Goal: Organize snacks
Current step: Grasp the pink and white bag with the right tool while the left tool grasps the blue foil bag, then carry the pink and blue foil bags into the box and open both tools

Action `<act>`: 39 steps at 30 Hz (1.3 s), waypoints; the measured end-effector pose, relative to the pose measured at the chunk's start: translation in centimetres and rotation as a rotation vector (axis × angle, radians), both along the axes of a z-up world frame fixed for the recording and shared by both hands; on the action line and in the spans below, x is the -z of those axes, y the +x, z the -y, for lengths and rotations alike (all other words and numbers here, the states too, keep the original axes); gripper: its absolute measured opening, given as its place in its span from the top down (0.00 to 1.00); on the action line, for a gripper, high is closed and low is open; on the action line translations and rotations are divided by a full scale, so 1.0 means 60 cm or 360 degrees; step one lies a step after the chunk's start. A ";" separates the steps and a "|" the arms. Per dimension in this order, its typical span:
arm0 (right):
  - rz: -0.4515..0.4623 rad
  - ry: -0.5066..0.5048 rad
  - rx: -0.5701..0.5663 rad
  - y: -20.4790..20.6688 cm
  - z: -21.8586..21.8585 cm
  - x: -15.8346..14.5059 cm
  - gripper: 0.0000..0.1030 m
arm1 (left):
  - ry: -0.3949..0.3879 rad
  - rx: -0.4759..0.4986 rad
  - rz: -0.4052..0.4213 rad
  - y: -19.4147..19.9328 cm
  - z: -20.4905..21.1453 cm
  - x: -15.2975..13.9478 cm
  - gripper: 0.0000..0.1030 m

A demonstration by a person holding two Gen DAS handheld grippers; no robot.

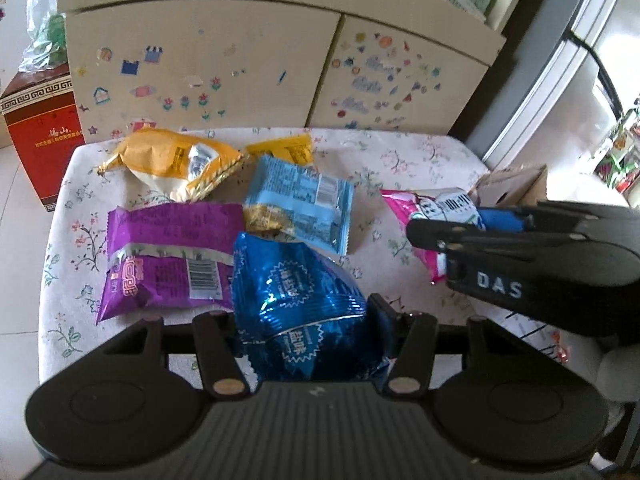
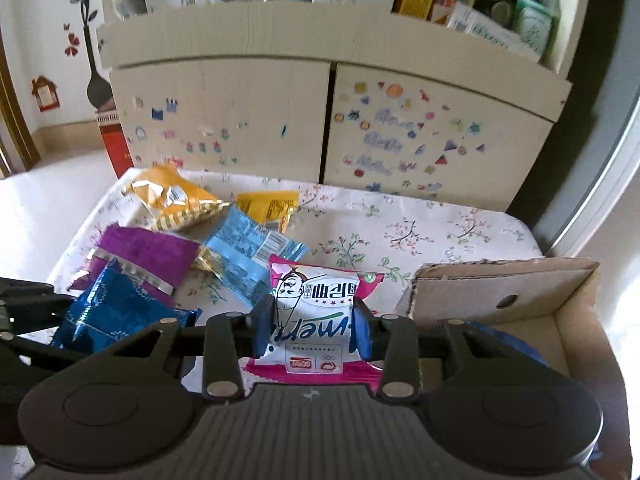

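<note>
Snacks mid-sort: my left gripper point(image 1: 308, 332) clamped dark blue bag point(image 1: 296, 300), my right gripper point(image 2: 314, 332) clamped pink-white packet point(image 2: 316, 312), both above floral table point(image 2: 420, 232). Next, I judged: carry both to cardboard box point(image 2: 520, 292), release inside.

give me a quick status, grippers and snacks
Left gripper shut on blue bag. Right gripper shut on pink bag. Box open at right, path clear.
</note>
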State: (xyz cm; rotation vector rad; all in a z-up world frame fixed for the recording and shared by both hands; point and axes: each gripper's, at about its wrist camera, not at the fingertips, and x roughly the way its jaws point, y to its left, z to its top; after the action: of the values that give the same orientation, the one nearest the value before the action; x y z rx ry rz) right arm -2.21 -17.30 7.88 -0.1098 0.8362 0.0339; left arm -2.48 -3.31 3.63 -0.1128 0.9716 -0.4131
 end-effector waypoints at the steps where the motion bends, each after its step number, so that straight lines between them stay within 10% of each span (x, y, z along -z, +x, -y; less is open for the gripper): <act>1: 0.0013 0.0006 0.0007 -0.006 0.001 -0.006 0.55 | -0.0009 -0.0004 0.0007 -0.002 0.000 -0.004 0.46; 39: 0.0377 0.0197 0.0455 -0.149 0.161 -0.130 0.55 | 0.0014 0.0071 0.0361 -0.039 0.089 -0.078 0.46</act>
State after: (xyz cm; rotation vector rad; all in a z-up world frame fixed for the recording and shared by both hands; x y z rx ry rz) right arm -11.15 -26.96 15.66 0.1212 0.6049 -0.1929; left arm -4.82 -8.64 8.28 -0.0352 0.7530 -0.4522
